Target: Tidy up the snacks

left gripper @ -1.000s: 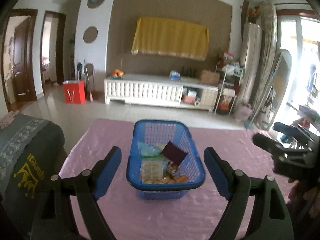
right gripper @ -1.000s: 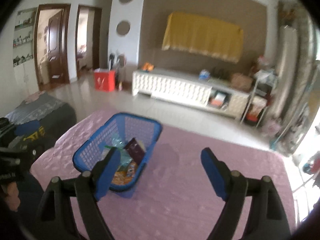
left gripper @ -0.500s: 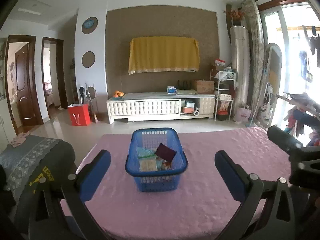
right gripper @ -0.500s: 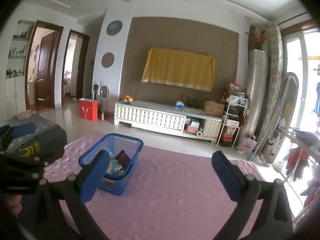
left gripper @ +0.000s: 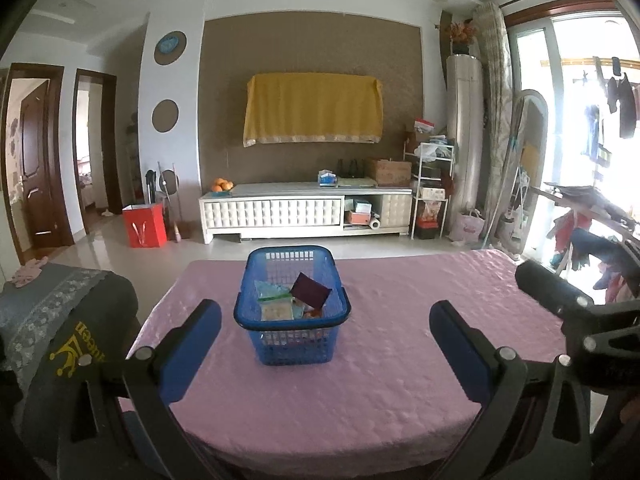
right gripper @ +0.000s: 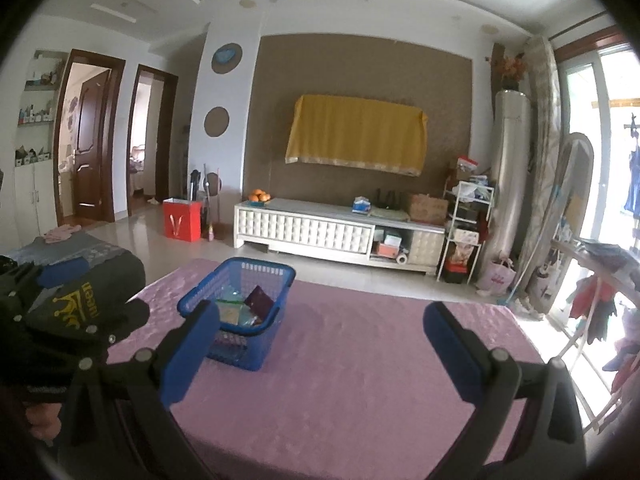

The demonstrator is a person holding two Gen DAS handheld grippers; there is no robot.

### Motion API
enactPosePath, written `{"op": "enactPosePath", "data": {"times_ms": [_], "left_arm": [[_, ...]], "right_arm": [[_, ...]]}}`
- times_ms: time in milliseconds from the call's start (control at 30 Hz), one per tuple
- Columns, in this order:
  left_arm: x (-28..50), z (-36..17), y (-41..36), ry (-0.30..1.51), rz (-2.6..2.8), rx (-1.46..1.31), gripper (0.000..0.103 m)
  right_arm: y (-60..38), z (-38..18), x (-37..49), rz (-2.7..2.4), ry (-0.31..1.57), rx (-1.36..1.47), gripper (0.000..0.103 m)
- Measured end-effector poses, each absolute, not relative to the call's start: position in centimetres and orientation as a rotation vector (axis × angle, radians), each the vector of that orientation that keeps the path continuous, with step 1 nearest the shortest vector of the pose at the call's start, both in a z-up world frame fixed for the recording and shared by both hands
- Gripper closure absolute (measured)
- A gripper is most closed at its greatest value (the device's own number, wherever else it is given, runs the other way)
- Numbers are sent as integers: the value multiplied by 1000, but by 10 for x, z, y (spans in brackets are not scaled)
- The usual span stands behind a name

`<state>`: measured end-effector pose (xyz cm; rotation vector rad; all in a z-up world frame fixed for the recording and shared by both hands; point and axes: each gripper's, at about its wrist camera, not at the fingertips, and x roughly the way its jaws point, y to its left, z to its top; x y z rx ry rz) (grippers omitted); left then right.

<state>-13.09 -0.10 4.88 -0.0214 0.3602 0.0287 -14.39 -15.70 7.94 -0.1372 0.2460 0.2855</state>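
Observation:
A blue plastic basket (left gripper: 256, 268) stands on the pink tablecloth (left gripper: 380, 360), seen again as the basket (right gripper: 276, 280) left of centre in the right wrist view. Inside lie several snack packets, among them a dark maroon packet (left gripper: 310, 290) leaning on the right wall and a pale packet (left gripper: 276, 312). My left gripper (left gripper: 325, 344) is open, well back from the basket, nothing between its blue pads. My right gripper (right gripper: 320, 350) is open too, to the right of the basket and empty. The right gripper's body (left gripper: 580, 320) shows at the right edge of the left view.
A dark cushioned seat with yellow lettering (left gripper: 68, 340) sits at the table's left edge. Beyond the table are bare floor, a white TV cabinet (left gripper: 304, 210), a red bag (left gripper: 144, 226) and a drying rack with clothes (right gripper: 600, 300) on the right.
Both grippers pulled back from the basket and tilted up; the basket looks smaller and farther. Both pairs of jaws opened wider, with nothing held.

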Motion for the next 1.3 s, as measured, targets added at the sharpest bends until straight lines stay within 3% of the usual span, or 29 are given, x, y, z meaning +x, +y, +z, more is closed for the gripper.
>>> {"op": "enactPosePath", "data": {"times_ms": [1300], "left_arm": [[-152, 57, -9, 360, 50, -29, 0]], "right_arm": [[-165, 80, -171, 262, 218, -129, 0]]}}
